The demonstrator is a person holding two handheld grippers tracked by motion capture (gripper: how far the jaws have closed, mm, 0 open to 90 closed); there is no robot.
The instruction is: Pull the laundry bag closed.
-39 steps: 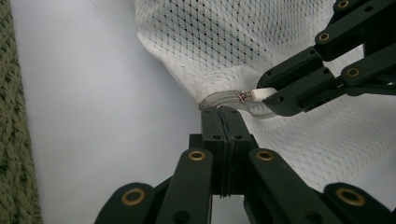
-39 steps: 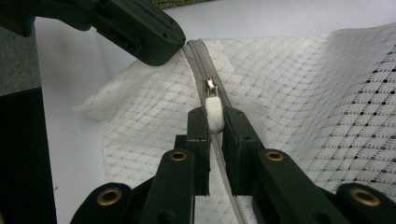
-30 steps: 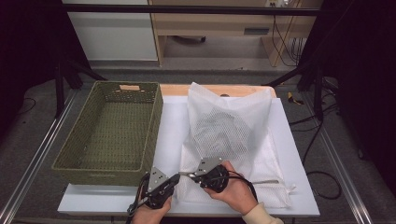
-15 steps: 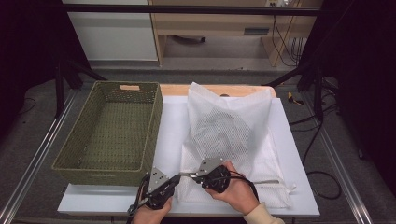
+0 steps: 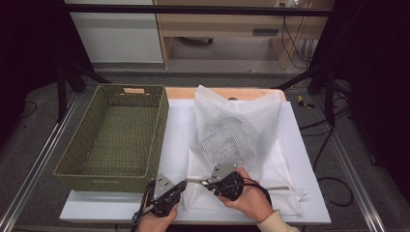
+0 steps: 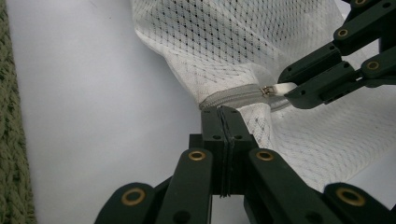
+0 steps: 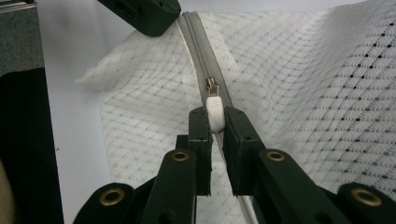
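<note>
White sheeting covers the surface [image 5: 176, 130], which stands before a pale wooden shelf unit and dark stands with trailing cables on a grey floor. On the sheeting's left part sits a green woven basket [image 5: 116, 133], rectangular and open-topped. To its right, just beside it, lies a white mesh laundry bag [image 5: 239, 140] with something dark showing through the mesh; its near edge carries a grey zipper [image 7: 198, 42]. Both forearms enter from the bottom of the high view. Left hand-held gripper [image 5: 181, 185]: jaws pressed fully together, pinching the corner of the bag at the end of the zipper, as the left gripper view shows at close range [image 6: 224, 116]. Right hand-held gripper [image 5: 196, 181]: jaws drawn narrow and clamped on the white zipper pull tab [image 7: 215, 112], which hangs from the small metal slider [image 7: 211, 86]; the right gripper view looks along the zipper toward the left one's jaw tip at the top edge. In the high view the two gripper tips lie just beside each other at the bag's near-left corner, close to the basket's near-right corner. The zipper teeth between slider and pinched corner appear joined.
</note>
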